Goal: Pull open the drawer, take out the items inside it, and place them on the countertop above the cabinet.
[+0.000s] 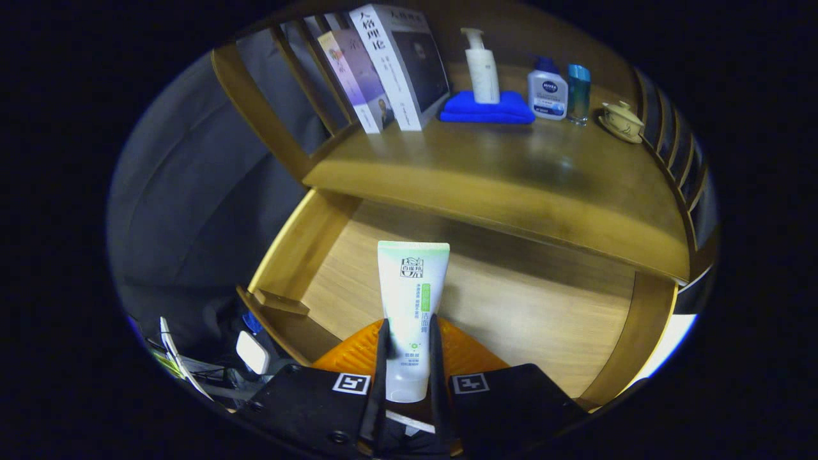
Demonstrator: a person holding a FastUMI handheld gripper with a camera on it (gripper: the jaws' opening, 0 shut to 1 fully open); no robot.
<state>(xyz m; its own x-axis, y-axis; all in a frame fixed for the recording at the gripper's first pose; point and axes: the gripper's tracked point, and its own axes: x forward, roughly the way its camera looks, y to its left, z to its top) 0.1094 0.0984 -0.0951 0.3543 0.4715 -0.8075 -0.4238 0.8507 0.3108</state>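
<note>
**Drawer open, tube in the gripper, tabletop still to reach**

Drawer [486, 300] stands pulled out beneath the tabletop, so the first step of the task looks done. Nearest the camera, the gripper [409, 358] is closed narrowly on a white-and-green tube [412, 300]: both fingers press its lower end from either side, and the tube stands upright between them, its flat crimped end uppermost, over the near part of the drawer. An orange item [460, 351] shows just behind the fingers, low in the drawer near its front edge; whether it is drawer contents or part of the tool cannot be told.

Beyond, the drawer floor lies bare as far as it shows. Farther on, the tabletop [498, 172] carries books [390, 70] at its far left corner, a pump bottle [482, 67] on a blue cloth [489, 108], two small bottles [562, 92] and a lidded cup [621, 121] toward the far right. Its near middle looks free. Judged from this, the tube remains to be set down there.
</note>
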